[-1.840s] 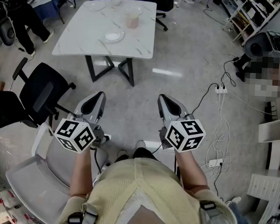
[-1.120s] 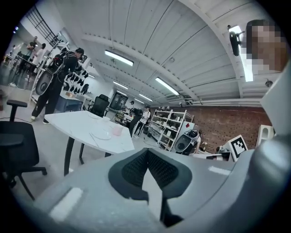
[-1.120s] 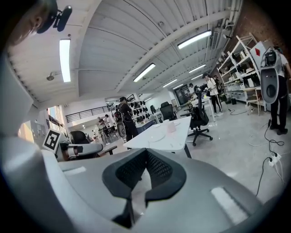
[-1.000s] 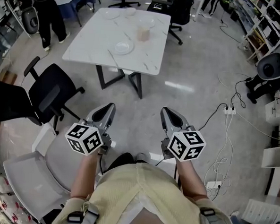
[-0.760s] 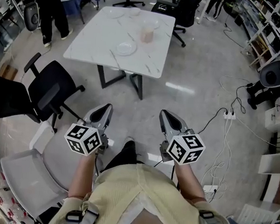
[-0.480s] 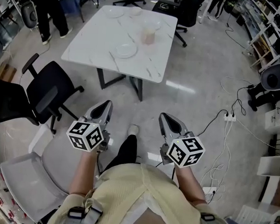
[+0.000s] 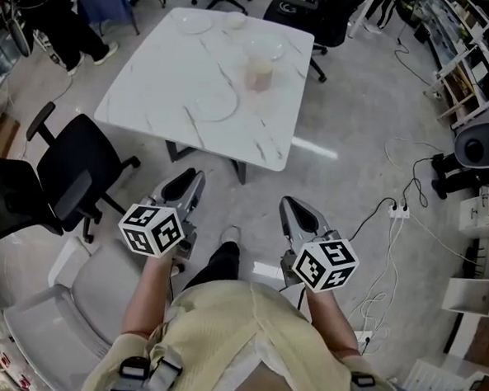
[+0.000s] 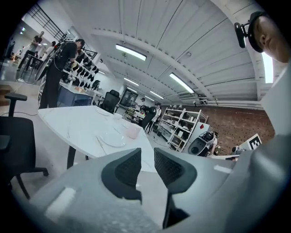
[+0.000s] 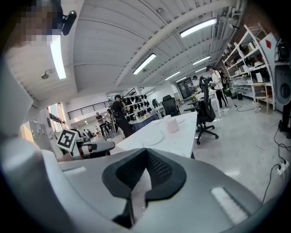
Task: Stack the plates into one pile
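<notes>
A smooth, rectangular white table with grey marble veining (image 7: 152, 86) stands ahead of me. One round clear glass plate (image 7: 210, 106) lies near the table's middle, and two more glass plates (image 7: 194, 22) lie at its far end. A pale pink translucent cup (image 7: 258, 74) sits toward its right edge. My left gripper (image 7: 190, 179), grey plastic with ribbed black pads, has just been opening its jaws, with nothing between them. My right gripper (image 7: 292, 205) is clenched on nothing. Both hover short of the table's near edge, well apart from every plate.
</notes>
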Tool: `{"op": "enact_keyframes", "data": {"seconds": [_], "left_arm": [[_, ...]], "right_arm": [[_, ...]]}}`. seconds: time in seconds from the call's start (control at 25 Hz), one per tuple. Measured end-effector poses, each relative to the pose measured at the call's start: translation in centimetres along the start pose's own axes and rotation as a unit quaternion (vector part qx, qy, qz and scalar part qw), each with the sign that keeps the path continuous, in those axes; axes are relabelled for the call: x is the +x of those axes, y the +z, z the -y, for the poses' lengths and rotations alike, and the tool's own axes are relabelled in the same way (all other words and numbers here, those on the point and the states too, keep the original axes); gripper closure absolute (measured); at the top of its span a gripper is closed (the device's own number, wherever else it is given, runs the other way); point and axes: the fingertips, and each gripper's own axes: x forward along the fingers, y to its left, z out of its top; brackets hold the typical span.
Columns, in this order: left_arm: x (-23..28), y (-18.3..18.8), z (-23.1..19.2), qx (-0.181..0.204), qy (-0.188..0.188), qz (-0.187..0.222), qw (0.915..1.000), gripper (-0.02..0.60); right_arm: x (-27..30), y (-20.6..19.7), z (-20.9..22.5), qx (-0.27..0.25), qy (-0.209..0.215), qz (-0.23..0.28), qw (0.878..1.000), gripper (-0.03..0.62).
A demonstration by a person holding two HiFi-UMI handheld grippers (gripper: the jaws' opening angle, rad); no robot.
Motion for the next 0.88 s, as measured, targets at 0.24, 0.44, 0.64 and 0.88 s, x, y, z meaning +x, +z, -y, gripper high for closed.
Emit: {"op": "enact_keyframes", "data": {"seconds": [0.24, 0.44, 0.64, 0.88], "left_arm": [[3.5, 1.6, -3.3, -0.025, 0.006, -0.006, 0.9997, 0.449], [5.8, 2.4, -6.3, -0.044, 0.018, -0.006, 0.9989, 0.419], [7.6, 3.2, -9.0, -0.082, 0.026, -0.007, 0.9963, 0.383], [9.9, 3.8, -12.0, -0.139, 0.045, 0.025, 0.9890, 0.371]], "right_arm": [[4.5, 1.7, 1.2, 0.004, 0.000, -0.010, 1.000, 0.591], [8.2, 2.5, 2.0, 0.004, 0.003, -0.020, 1.000, 0.591], [11.5, 3.4, 2.2, -0.001, 0.010, -0.032, 0.999, 0.591], [14.1, 3.7, 2.4, -0.005, 0.019, -0.048, 0.999, 0.591]]}}
